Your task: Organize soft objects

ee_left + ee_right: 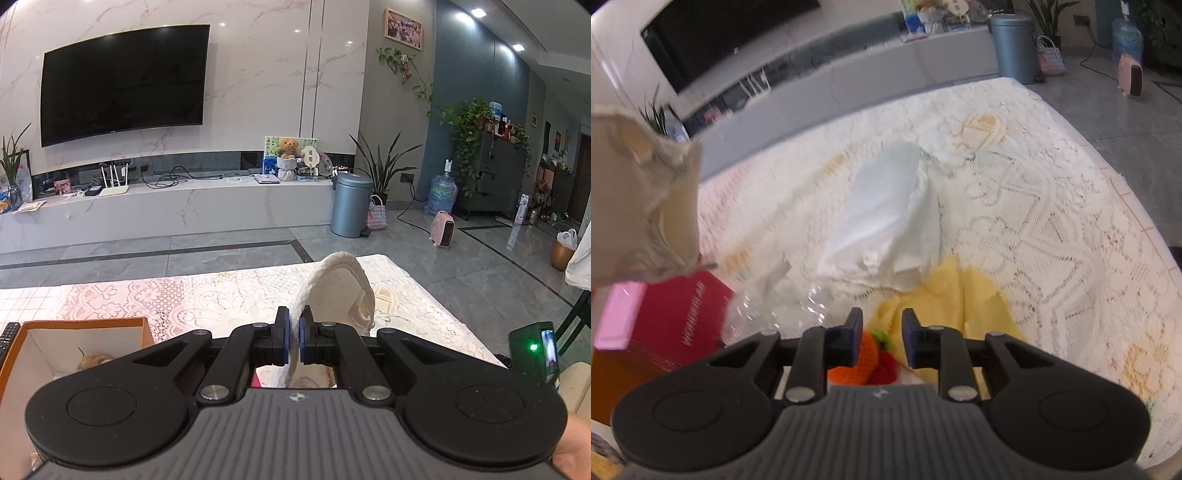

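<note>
We see a dark TV on the marble wall, with a white router on the long console below it. A teddy bear sits farther right on the console. A grey bin stands on the floor beside a woven basket; a pink heater and a water jug stand beyond. A remote lies at the surface's left edge.

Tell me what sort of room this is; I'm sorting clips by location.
Most likely a home living room: a wall-mounted TV over a long media console, houseplants, and a lace-covered table.
</note>
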{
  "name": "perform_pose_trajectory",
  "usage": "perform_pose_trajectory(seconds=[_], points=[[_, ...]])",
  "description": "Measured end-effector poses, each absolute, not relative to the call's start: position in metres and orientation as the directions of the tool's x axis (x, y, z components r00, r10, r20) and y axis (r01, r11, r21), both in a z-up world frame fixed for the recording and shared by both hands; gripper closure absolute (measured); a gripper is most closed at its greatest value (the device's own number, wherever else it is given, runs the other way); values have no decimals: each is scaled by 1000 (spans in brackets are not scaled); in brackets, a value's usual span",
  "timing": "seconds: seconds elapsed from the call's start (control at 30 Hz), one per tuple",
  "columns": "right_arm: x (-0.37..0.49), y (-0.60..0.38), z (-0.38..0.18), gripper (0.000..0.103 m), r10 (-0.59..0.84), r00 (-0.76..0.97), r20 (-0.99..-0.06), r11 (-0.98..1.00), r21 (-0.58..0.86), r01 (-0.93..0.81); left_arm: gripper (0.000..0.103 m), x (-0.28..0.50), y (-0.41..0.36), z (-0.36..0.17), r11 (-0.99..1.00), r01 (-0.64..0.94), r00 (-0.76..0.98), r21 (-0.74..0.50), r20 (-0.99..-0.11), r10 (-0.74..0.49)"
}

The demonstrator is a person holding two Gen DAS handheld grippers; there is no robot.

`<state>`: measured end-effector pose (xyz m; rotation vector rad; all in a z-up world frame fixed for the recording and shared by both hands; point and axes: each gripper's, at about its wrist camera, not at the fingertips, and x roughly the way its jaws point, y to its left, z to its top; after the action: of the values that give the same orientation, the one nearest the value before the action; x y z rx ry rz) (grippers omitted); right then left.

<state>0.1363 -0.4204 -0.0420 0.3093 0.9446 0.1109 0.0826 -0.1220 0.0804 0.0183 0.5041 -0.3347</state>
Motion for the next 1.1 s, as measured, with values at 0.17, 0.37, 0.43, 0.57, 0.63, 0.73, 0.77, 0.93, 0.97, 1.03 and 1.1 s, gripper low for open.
perform_pose_trajectory(seconds=[0.17,0.37,0.43,0.57,0.63,0.73,0.77,0.93,0.97,1.03,1.1], points=[[140,-414,-42,66,252,582,-773,948,317,11,98,85,-122,80,944,320,818,-74,-481,-315],[145,-412,-46,65,247,569,-784,950,313,18,98,86,-121,79,946,316,818,-78,-482,-313],[147,-410,-47,65,248,564,-787,950,312,17,98,86,-121,80,945,316,817,-80,-484,-314],[145,-405,-49,64,269,538,-799,949,314,-9,98,85,-117,81,948,307,817,-89,-485,-310],[137,-403,-44,64,272,541,-796,953,302,-35,98,84,-115,81,947,305,817,-96,-485,-313],[119,-400,-36,57,283,537,-795,956,281,-87,98,84,-110,81,948,303,818,-97,-484,-311],[114,-399,-35,54,291,529,-797,955,277,-108,98,84,-110,81,948,302,817,-97,-486,-310],[117,-380,-47,47,267,473,-840,964,221,-151,98,84,-105,79,949,295,813,-115,-491,-313],[120,-375,-50,46,247,472,-846,968,197,-154,98,84,-104,78,948,294,812,-121,-492,-315],[124,-369,-52,47,216,469,-856,974,156,-163,98,84,-102,78,948,292,809,-126,-496,-315],[123,-368,-52,56,190,469,-863,978,122,-172,98,85,-99,77,949,287,809,-130,-498,-313]])
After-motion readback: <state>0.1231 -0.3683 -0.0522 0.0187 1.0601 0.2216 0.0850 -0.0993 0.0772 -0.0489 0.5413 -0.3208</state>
